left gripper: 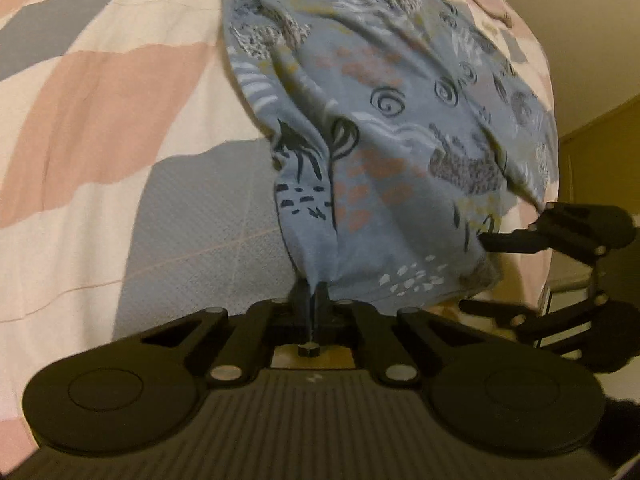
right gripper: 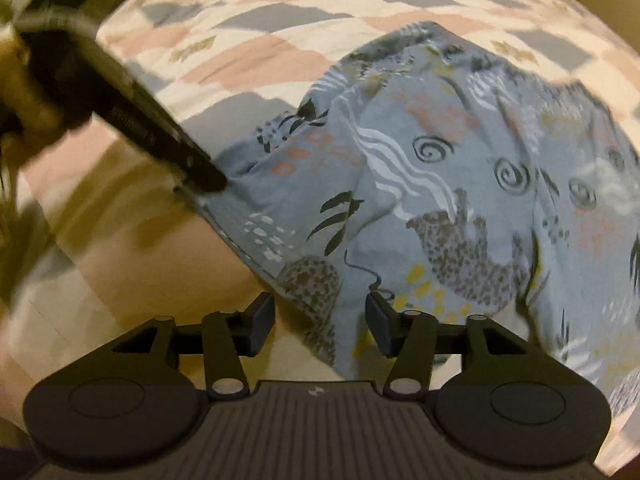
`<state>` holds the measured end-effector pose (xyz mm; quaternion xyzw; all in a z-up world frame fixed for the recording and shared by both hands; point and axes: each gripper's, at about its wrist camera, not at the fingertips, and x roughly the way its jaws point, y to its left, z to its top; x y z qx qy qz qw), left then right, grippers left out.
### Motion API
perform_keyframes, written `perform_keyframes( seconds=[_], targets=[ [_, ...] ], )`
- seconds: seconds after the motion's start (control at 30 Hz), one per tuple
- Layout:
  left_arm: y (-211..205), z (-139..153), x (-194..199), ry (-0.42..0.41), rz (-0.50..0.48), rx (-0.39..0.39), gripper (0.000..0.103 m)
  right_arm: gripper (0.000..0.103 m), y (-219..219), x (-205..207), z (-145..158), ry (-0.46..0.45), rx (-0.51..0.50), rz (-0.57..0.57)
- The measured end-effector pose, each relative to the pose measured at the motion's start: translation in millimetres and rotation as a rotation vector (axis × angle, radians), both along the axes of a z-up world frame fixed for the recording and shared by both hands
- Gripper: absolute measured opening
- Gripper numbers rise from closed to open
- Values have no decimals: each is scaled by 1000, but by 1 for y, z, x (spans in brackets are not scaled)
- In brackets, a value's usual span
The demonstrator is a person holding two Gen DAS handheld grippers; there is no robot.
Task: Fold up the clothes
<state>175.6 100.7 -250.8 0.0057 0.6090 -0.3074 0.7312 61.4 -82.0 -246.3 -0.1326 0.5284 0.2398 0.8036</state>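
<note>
The grey-blue cotton garment printed with black spirals, white waves, peach dots and speckled leopards (left gripper: 400,128) lies partly on a bed covered by a quilt in cream, dusty-pink and grey diamond patches (left gripper: 100,100). Its near edge is lifted off the quilt and hangs over the side of the bed.

The left tool (left gripper: 311,300) is pinched tight on a corner of this garment: in the left wrist view its two black fingers meet with a narrow gathered strip of cloth running down between them, and folds fan upward from that point. In the right wrist view the same tool shows as a dark bar coming in from the upper left, its tip (right gripper: 204,180) clamped on the cloth's hem, with part of a person's hand (right gripper: 24,92) behind it, blurred.

The right tool (right gripper: 320,320) stands wide apart, its two black padded fingers (right gripper: 262,320) on either side of the garment's hanging lower edge, with the cloth passing between them; neither pad clearly presses it. From the left wrist view this tool (left gripper: 492,272) appears at the right, beside the garment's other corner, fingers spread.
</note>
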Motion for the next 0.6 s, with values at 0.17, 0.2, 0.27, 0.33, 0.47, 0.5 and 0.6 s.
perform_keyframes(
  seconds=[0.17, 0.2, 0.27, 0.33, 0.47, 0.5, 0.6],
  targets=[
    [48, 36, -11, -85, 122, 40, 0, 56, 15, 4, -2, 7, 21, 58],
    [59, 37, -12, -75, 149, 47, 0, 56, 18, 3, -2, 11, 28, 63],
    [72, 32, -14, -46, 168, 61, 0, 57, 24, 1, -2, 22, 41, 70],
    [67, 27, -16, -43, 145, 72, 0, 57, 22, 1, -2, 38, 49, 55],
    [59, 18, -12, -31, 167, 96, 3, 64, 4, 2, 1, 53, 41, 1],
    [58, 17, -12, -32, 171, 106, 6, 65, -5, 3, 1, 58, 35, -24],
    [58, 16, -10, -44, 165, 161, 15, 65, -34, 4, 2, 61, 3, -98]
  ],
)
